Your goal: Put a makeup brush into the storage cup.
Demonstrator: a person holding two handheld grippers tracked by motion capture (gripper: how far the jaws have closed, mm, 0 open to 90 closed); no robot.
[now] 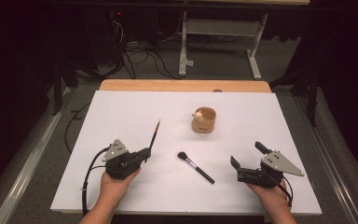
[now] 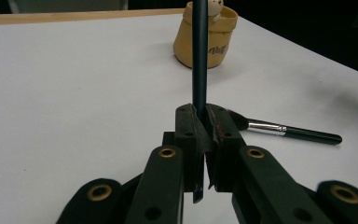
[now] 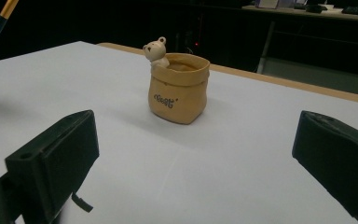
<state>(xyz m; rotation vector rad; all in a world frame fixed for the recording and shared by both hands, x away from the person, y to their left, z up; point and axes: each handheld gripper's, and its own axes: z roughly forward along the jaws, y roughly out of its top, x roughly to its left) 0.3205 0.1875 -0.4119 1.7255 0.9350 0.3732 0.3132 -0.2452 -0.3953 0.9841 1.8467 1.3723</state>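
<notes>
Black jaws of the left claw [image 1: 145,154] pinch a slim dark pencil-like stick [image 1: 154,135] by its lower end. In the left gripper view the stick [image 2: 199,56] rises straight from between the pressed-together pads, a plain dark blue-green shaft. From above it slants up and away from the claw over the white desk [image 1: 121,112], with a paler, brownish far end (the right gripper view catches an orange-yellow band there). The right claw [image 1: 247,155] is spread wide with nothing between its jaws. Between the two claws a makeup brush [image 1: 196,167] with a black handle, silver ferrule and dark bristles lies flat on the desk. Farther off stands a tan pouch-shaped pot [image 1: 203,120] with a small bear figure [image 3: 156,51] at its rim.
</notes>
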